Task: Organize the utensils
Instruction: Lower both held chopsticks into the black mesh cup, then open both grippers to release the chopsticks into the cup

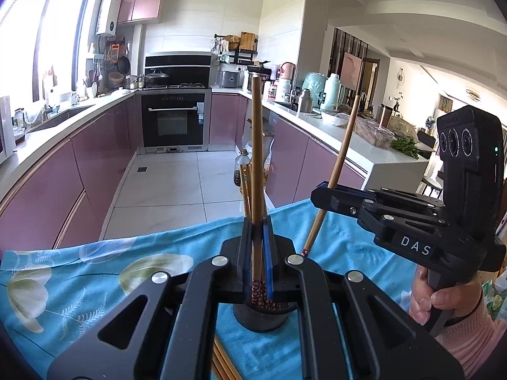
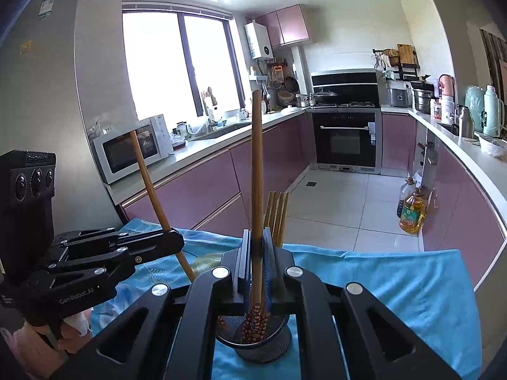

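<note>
My left gripper is shut on a wooden chopstick that stands nearly upright, its red patterned end down at the black mesh holder. My right gripper, held by a hand at the right, is shut on a second, tilted chopstick. In the right wrist view the right gripper grips its chopstick over the mesh holder. The left gripper grips the leaning chopstick. Several chopsticks stand in the holder behind the fingers.
The holder stands on a blue floral cloth whose far edge drops to the tiled kitchen floor. Loose chopsticks lie on the cloth near me. Oil bottles stand on the floor by the purple cabinets.
</note>
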The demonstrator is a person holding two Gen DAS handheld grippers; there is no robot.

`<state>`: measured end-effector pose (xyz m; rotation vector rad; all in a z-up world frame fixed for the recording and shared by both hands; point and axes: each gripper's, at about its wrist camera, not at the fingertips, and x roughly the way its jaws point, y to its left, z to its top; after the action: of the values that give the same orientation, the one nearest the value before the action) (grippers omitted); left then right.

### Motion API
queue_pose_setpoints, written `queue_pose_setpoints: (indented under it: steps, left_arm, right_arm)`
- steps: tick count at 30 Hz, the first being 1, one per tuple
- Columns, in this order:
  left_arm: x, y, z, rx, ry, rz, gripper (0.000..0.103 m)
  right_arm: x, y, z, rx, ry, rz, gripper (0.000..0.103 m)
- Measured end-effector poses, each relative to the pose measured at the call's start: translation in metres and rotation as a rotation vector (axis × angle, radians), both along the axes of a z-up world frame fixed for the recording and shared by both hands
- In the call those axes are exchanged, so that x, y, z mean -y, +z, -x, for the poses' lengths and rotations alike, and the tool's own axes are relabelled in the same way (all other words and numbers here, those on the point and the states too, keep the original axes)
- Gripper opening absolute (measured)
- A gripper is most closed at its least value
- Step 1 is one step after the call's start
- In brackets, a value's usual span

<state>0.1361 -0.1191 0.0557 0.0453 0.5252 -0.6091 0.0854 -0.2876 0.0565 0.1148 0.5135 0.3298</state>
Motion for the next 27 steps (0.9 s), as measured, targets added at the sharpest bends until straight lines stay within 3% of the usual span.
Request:
queue_pose_setpoints:
  steps: [13, 21, 23, 27]
  left_arm:
    - [0.017, -0.025, -0.024, -0.076, -0.049, -0.092, 0.007]
    - [0.02, -0.038, -0.049, -0.134, -0.031, -0.092, 0.008]
    - [0.021, -0.04, -0.053, -0.14, -0.023, -0.082, 0.014]
    - [0.022, -0.041, -0.055, -0.135, -0.02, -0.072, 0.021]
  right_arm:
    - [-0.004, -0.026, -0.019, -0.136, 0.027, 0.051, 0.006]
    - [0.001, -0.042, -0.035, -0.204, 0.001, 0.026, 0.007]
    - [0.002, -0.044, -0.037, -0.203, -0.012, 0.019, 0.007]
    - [0.004, -0.045, -0.036, -0.197, -0.029, 0.009, 0.023]
